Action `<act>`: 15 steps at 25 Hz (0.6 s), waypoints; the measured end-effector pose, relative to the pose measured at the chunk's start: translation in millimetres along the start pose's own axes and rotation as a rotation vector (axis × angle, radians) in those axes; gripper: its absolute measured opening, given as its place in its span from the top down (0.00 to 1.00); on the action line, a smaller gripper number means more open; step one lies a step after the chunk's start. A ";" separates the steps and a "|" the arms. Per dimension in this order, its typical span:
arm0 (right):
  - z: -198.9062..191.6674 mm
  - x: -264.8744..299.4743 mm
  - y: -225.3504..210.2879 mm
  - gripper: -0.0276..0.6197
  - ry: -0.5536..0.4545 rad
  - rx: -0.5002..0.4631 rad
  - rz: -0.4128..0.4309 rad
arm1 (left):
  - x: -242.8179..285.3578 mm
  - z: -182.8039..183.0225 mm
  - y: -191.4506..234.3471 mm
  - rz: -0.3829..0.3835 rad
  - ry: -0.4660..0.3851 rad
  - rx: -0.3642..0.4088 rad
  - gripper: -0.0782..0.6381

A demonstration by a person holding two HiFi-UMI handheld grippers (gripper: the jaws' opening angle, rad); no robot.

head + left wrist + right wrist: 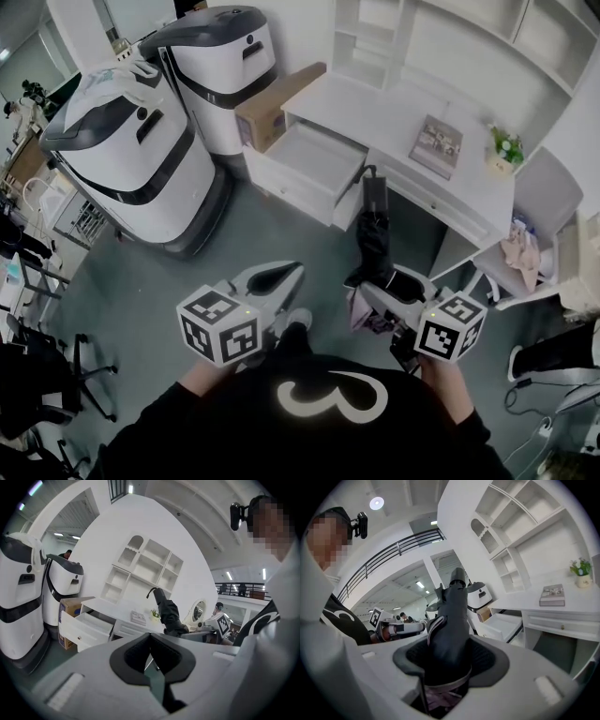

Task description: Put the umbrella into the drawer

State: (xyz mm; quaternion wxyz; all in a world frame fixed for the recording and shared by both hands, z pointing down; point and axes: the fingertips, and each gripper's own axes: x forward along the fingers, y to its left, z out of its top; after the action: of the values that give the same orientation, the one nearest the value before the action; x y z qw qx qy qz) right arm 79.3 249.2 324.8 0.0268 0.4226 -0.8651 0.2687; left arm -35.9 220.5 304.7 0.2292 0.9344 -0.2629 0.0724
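Observation:
A black folded umbrella (375,234) stands up out of my right gripper (380,292), which is shut on its lower end; its curved handle points toward the white desk. In the right gripper view the umbrella (452,620) fills the space between the pads. A white drawer (314,159) is pulled open from the desk's left end, beyond the umbrella's tip; it also shows as drawer (89,623) and drawer (506,623). My left gripper (291,270) hangs to the left of the umbrella, shut with nothing in it, pads meeting in the left gripper (150,637) view.
Two tall white-and-black machines (131,159) (220,66) stand left of the desk, with a cardboard box (277,103) beside the drawer. A book (436,145) and a small plant (506,145) lie on the desktop. A white chair (525,253) stands at the right.

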 end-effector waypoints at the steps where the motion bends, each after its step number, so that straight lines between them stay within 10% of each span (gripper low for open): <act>1: 5.7 12.3 -7.2 0.61 0.005 0.007 -0.006 | 6.9 6.7 13.4 -0.004 0.007 -0.004 0.88; 15: 87.4 177.9 -103.5 0.61 0.074 0.030 -0.058 | 97.8 97.3 200.4 -0.032 0.037 -0.037 0.88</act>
State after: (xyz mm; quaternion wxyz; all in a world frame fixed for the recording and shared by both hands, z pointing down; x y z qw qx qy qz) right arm 58.2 27.5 344.7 0.0603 0.4377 -0.8467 0.2963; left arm -56.4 -21.3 321.9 0.2526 0.9326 -0.2447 0.0811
